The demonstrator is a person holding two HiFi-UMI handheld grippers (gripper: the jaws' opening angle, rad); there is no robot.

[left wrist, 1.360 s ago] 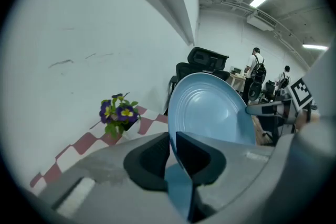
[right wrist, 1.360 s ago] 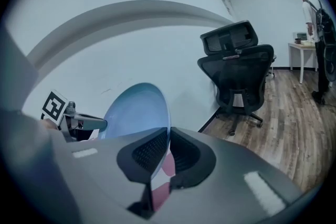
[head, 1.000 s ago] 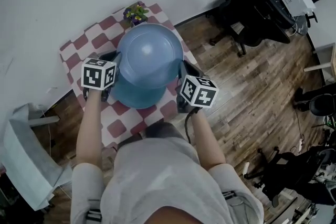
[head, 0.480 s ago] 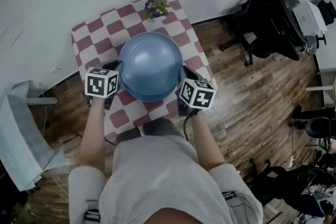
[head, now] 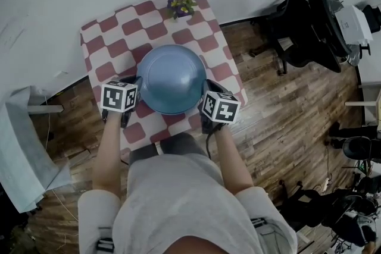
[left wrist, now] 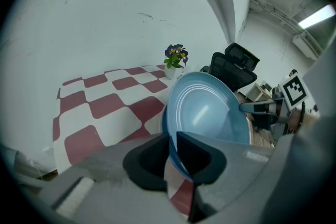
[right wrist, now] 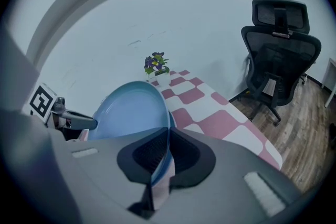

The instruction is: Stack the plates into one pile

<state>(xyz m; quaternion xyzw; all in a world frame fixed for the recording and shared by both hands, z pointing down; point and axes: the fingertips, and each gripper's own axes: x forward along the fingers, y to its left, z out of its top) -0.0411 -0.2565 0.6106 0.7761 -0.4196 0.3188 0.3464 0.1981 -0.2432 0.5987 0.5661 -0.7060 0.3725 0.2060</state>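
Note:
A large blue plate [head: 171,79] lies in the middle of the red-and-white checked table [head: 113,47]. It rests on a second blue plate, whose darker rim [left wrist: 164,117] peeks out beneath. My left gripper [head: 134,90] is at the plate's left rim. In the left gripper view, the left gripper [left wrist: 172,147] has its jaws opening, and a gap shows beside the rim of the blue plate [left wrist: 207,110]. At the right rim, my right gripper [head: 207,93] is shut. In the right gripper view, the right gripper [right wrist: 167,147] presses its pads on the blue plate [right wrist: 128,110].
A small pot of purple and yellow flowers [head: 181,5] stands at the table's far edge by the white wall. Black office chairs [head: 303,21] stand on the wooden floor to the right. A grey object [head: 24,151] lies on the floor at the left.
The top plate has come down from above the lower plate and now sits centred on it. Both grippers moved down with it.

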